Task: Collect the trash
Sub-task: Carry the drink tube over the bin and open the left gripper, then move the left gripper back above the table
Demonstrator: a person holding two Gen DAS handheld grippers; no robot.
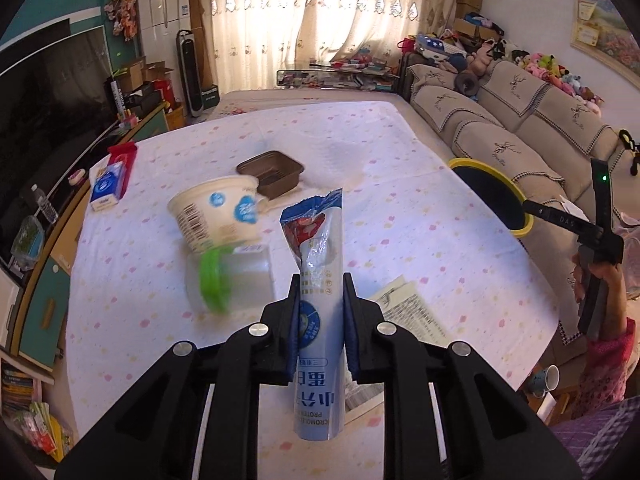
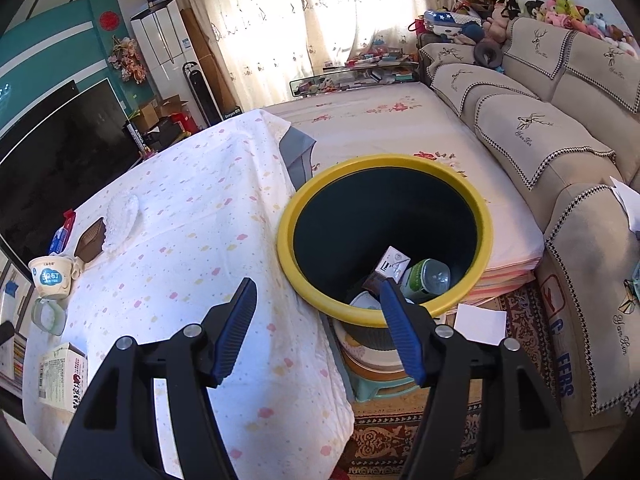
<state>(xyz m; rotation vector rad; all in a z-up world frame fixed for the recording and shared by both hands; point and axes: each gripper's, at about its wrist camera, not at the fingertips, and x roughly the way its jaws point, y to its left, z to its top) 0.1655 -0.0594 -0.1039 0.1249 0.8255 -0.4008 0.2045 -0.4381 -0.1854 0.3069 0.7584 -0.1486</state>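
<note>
Currently my left tool [image 1: 320,316] is pinching a pale blue empty sachet wrapper [image 1: 318,292] between its blue pads; the wrapper stands upright, its torn top above the fingers and its printed end hanging below them, clear of the surface [image 1: 400,160].

My right tool [image 2: 318,328] is spread wide with nothing between the fingers; it hangs over the edge of the surface beside the trash bin [image 2: 384,312].

Count on the surface, left wrist view:
- one white yogurt tub [image 1: 216,212], tipped on its side
- one clear container with a green band [image 1: 228,280], just below the tub
- one brown plastic tray [image 1: 272,172]
- one blue and white carton [image 1: 106,186], beside a red packet [image 1: 126,160]
- one printed paper sheet [image 1: 412,312], near the left tool's right finger

Bin: one, dark inside with a yellow rim, standing beside the surface.

View differences: only the right wrist view looks into the bin, where I see one small carton [image 2: 392,264], one clear green-labelled bottle [image 2: 426,276] and a white round item [image 2: 364,302], partly hidden. That view also shows a white box with red print [image 2: 64,376] near the surface's close corner. The left wrist view alone shows the held wrapper, and a hand [image 1: 600,276] gripping the right tool's handle at the frame's right edge.
</note>
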